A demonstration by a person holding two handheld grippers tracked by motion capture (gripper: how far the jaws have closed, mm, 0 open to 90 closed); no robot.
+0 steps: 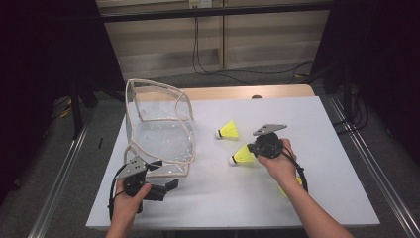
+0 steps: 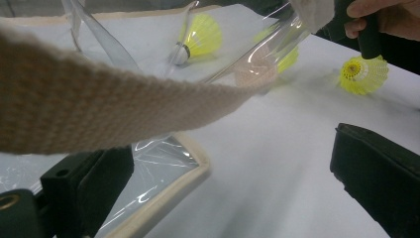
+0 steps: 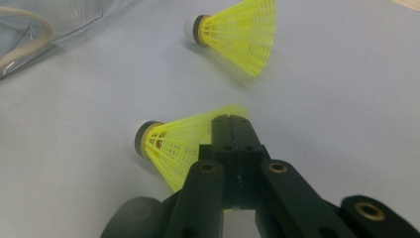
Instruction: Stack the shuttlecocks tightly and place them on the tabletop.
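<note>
Tongs in the person's right hand are pressed together on the skirt of a yellow plastic shuttlecock with a white cork tip, which sits near the middle of the white counter with its tip pointing toward the left edge. Second yellow shuttlecock lies just beyond it, toward the far edge, the two apart from one another. Third yellow shuttlecock lies on the counter close by the right hand, its open skirt facing the left gripper view. Left tongs, held in the left hand near the front left corner, stand wide apart with nothing between them, just beside the near rim of a clear plastic bag with beige woven trim that stands open at the left side of the counter; a beige woven strap of that bag crosses in front of the left gripper view
</note>
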